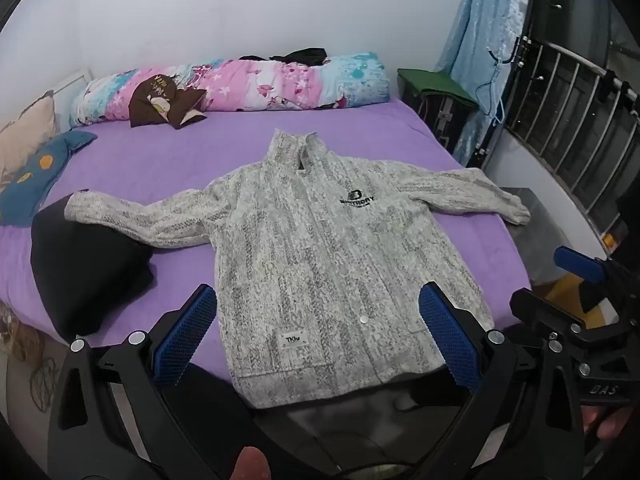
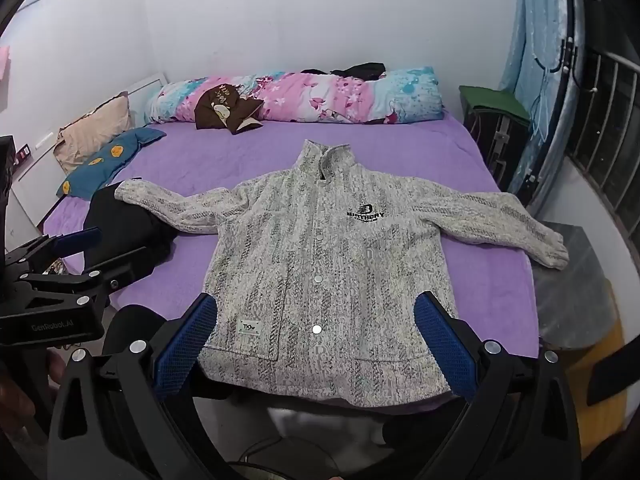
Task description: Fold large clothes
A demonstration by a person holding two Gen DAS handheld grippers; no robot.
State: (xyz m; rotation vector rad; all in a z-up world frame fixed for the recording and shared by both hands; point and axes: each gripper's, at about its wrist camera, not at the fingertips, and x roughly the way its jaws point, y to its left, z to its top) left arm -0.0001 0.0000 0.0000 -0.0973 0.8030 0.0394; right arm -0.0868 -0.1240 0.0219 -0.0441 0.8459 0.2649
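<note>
Your left gripper (image 1: 316, 334) has its jaws spread wide and holds nothing; it hangs above the near hem of the grey knit jacket (image 1: 320, 248), not touching it. Your right gripper (image 2: 316, 342) is just as wide and just as empty, above the same hem. The jacket lies flat, front up, sleeves spread, on the purple bed (image 1: 168, 160).

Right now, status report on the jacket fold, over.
Both grippers open, left, right, holding nothing. Jacket flat, sleeves out, unfolded. Black garment under one cuff.
</note>
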